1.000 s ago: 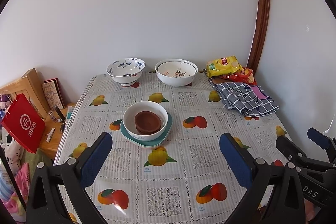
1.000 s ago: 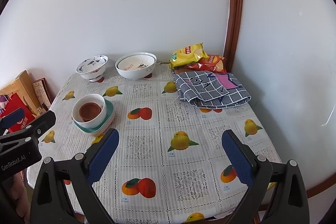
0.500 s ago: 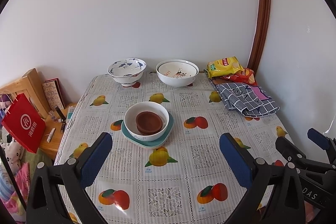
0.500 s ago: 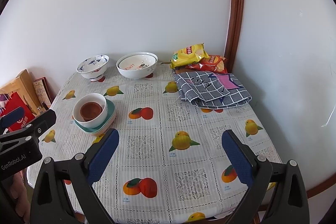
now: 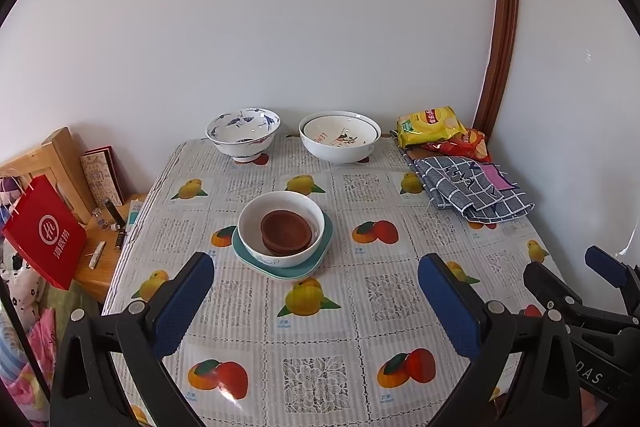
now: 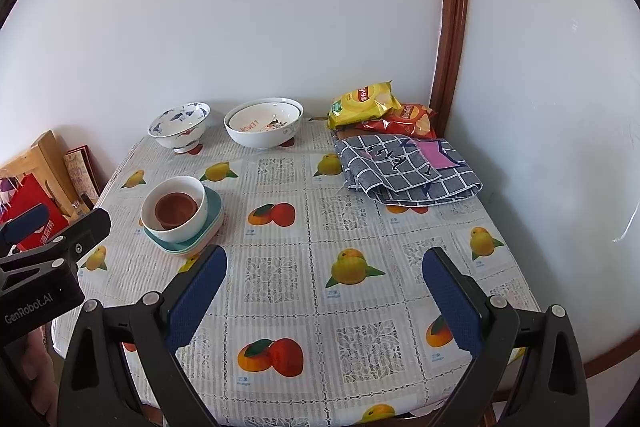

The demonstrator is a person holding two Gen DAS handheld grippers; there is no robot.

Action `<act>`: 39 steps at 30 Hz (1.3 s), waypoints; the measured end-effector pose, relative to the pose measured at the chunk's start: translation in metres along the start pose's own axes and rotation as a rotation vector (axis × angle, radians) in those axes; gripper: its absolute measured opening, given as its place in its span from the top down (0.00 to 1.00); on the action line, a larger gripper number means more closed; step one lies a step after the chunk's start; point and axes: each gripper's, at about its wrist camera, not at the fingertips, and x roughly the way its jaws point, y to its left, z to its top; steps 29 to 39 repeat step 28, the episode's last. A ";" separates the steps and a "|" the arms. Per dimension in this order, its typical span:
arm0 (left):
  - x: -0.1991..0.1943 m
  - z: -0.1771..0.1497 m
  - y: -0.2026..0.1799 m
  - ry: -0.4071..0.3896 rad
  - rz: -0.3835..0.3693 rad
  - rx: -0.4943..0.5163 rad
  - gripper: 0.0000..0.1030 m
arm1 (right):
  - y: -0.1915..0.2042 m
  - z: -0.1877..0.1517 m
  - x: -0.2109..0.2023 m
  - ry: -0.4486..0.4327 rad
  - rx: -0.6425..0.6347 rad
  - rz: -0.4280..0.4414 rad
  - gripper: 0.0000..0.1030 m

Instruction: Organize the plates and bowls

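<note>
1. Stacked crockery sits mid-table, left of centre: a white ceramic bowl [image 5: 281,229] with a small brown clay dish [image 5: 286,231] nested inside it, resting on a teal square plate [image 5: 326,239] with a pale plate under that.
2. Against the far wall stand a blue-and-white footed porcelain bowl [image 5: 243,133] and a wide white bowl with printed lettering [image 5: 340,137], side by side but not touching; the wide one appears to hold a second bowl inside it.
3. Fruit-patterned tablecloth [image 5: 316,343] covers the table; a checked grey cloth [image 5: 472,187] and yellow and red snack bags [image 5: 434,127] lie at the far right corner, well apart from the dishes.
4. Left gripper [image 5: 316,301] hovers over the near edge, fingers spread wide, nothing between them. The stack lies straight ahead of it, slightly left of its centreline.
5. Right gripper [image 6: 324,297] is likewise spread and empty; from it the stack [image 6: 180,215] lies well off to the left, so the left gripper is the nearer one.
6. Judged from this, the far bowls have yet to join the stack, and either would need a long forward reach.
7. Against half a second ago, nothing on the table has shifted; both views sit almost unchanged, the dishes only marginally lower in frame.
</note>
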 end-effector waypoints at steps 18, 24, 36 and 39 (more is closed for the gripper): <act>0.004 0.000 0.004 -0.001 -0.005 -0.013 0.00 | 0.004 -0.001 0.001 0.000 -0.009 -0.001 0.06; 0.005 0.000 0.005 -0.002 -0.003 -0.014 0.00 | 0.004 0.000 0.003 0.003 -0.006 -0.003 0.06; 0.008 0.002 0.007 -0.002 -0.003 -0.011 0.00 | 0.005 0.002 0.006 0.006 -0.009 -0.007 0.06; 0.008 0.002 0.007 -0.002 -0.003 -0.011 0.00 | 0.005 0.002 0.006 0.006 -0.009 -0.007 0.06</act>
